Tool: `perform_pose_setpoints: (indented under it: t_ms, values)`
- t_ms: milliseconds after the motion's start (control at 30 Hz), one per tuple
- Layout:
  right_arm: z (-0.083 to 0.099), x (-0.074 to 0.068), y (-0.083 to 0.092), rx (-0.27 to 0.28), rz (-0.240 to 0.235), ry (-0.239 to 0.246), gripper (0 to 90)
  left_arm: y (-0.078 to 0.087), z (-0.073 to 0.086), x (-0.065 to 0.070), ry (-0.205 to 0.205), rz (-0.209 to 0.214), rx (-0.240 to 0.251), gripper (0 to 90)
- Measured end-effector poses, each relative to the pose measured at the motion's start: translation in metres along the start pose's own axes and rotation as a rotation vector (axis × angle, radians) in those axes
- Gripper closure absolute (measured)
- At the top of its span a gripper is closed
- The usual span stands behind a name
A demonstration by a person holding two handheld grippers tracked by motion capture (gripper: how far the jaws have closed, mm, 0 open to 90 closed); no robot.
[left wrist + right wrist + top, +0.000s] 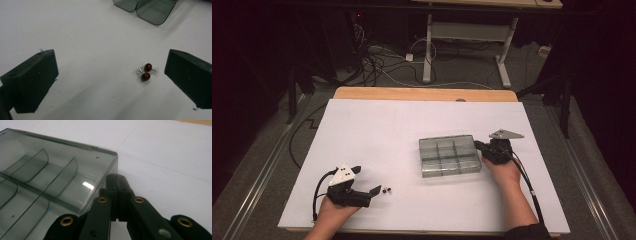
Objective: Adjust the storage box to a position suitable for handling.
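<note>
Two small red earrings (146, 72) lie on the white table (377, 135) at lower left of the high view, framed by the left gripper's (373, 192) spread jaws for pinching, while the right gripper (479, 146), jaws pressed together, nudges the compartment box (449, 155) at centre right.

The table (422, 94) is the landmark here: a light wooden top, almost wholly covered by a white sheet (377, 135) that leaves a strip of wood bare along the far edge. Around it the floor (272, 145) is grey carpet, dim at the sides. Beyond the far edge of the table stands a second desk (472, 30) on a white metal frame with splayed feet, and a tangle of black and white cables (382, 62) lies on the carpet to its left. Metal rails (582, 170) run along the floor on either side of the table. The room beyond is dark, with light falling mainly on the sheet.
</note>
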State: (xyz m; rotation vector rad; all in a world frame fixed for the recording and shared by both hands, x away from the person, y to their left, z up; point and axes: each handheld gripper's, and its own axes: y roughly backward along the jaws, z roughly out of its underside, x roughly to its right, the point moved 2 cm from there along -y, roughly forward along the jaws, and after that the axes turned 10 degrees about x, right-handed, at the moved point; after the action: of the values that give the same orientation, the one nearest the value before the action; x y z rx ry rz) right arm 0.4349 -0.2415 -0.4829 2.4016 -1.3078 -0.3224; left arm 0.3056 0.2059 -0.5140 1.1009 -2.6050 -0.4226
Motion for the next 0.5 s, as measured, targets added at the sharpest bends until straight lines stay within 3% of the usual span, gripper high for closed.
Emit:
perform_pose_setpoints:
  t_ms: [267,500]
  values:
    - [0.009,-0.034,0.008,-0.02,-0.056,0.052,90.0,0.002,-0.001,-0.002,0.024,0.012,0.011,0.0]
    - [0.015,-0.06,0.017,-0.015,-0.105,0.064,90.0,0.002,-0.002,-0.002,0.036,0.02,0.026,0.0]
